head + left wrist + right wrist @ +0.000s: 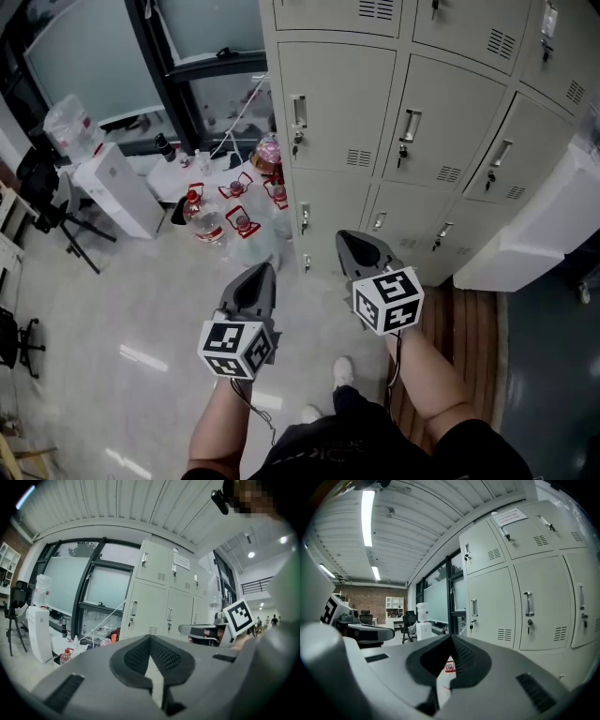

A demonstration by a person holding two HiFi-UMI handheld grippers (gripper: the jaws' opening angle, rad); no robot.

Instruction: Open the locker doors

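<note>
A bank of pale grey locker doors (342, 108) is standing straight ahead of me, every one that I can see closed, stacked in rows and columns. Each door is carrying a slim upright metal handle (298, 111) near one edge, with a small lock just beneath it. I am judging the doors to be thin sheet metal: stiff, light, and likely to swing freely on their hinges unless locked, which I cannot tell. The handle looks like the only sensible hold, and its smooth metal is probably slippery, so hooking a fingertip behind it or pinching it firmly seems wiser than pushing on the flat panel. I am holding my left gripper (262, 273) and right gripper (359, 240) side by side, near the lockers but touching nothing. In each gripper view the dark fingers (133, 658) are meeting at the tips, closed and gripping nothing, so they would need to open for a pinch. To my left, water bottles (242, 223) are sitting on the glossy floor (141, 309), beside a white dispenser (117, 187) under a large window.
</note>
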